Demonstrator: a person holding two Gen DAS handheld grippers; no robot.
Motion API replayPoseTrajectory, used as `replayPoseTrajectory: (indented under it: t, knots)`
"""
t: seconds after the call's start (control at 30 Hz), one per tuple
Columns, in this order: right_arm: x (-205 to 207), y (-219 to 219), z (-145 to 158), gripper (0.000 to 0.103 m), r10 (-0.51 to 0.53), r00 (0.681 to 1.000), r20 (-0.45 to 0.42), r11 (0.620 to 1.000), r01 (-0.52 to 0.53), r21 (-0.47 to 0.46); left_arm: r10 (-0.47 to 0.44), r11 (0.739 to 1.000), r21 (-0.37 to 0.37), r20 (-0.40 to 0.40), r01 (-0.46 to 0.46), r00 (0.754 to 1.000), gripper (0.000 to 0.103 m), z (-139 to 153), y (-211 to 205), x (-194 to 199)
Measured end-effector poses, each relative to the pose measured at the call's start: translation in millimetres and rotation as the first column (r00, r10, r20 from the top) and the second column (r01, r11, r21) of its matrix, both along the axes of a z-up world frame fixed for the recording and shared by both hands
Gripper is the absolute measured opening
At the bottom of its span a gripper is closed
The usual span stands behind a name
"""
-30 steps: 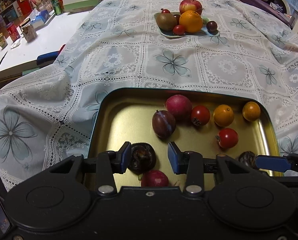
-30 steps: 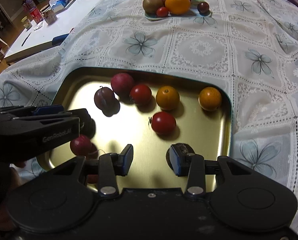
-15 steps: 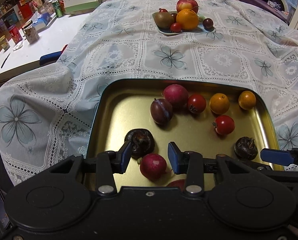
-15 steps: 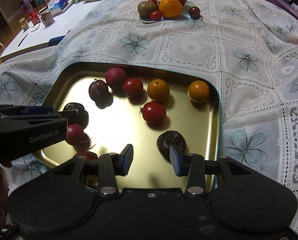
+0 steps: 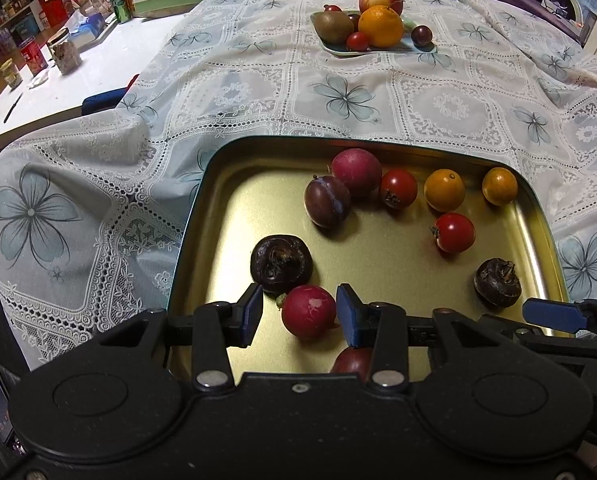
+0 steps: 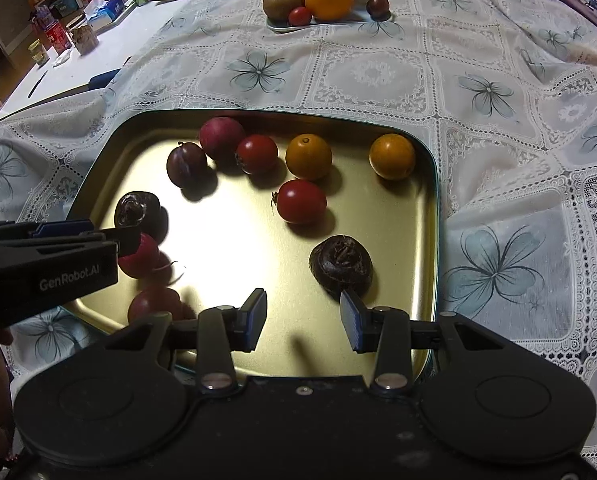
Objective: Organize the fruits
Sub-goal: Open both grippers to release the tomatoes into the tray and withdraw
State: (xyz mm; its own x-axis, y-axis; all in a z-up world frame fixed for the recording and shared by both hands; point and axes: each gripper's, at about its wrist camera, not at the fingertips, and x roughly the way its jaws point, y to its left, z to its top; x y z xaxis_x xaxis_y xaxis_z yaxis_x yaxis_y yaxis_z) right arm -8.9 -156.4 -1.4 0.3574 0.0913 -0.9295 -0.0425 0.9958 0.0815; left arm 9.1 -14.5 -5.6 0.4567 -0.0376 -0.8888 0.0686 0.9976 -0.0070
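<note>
Presently the left gripper (image 5: 299, 315) hangs over the gold tray (image 5: 202, 216) with jaws apart; a red radish (image 5: 308, 311) lies between the pads, which appear not to press it. Just beyond sits a dark water chestnut (image 5: 280, 263). Over the same tray, the right gripper (image 6: 303, 318) has its jaws apart and empty, a second water chestnut (image 6: 341, 266) just beyond its right pad.

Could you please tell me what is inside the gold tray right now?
The gold tray holds two orange fruits, two tomatoes, plums, two dark wrinkled fruits and radishes; its near-left corner is hidden behind the left tongs.
</note>
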Motion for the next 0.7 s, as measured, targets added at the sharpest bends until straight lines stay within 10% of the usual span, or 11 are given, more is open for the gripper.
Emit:
replayPoseTrajectory:
  t: [0.7]
  knots:
    - [-0.6, 0.8, -6.8, 0.042, 0.013, 1.0, -0.021, 1.0, -0.013, 0.001, 0.005, 1.0, -0.006, -0.014, -0.005, 1.0, 0.049, -3.9, 0.2, -0.7]
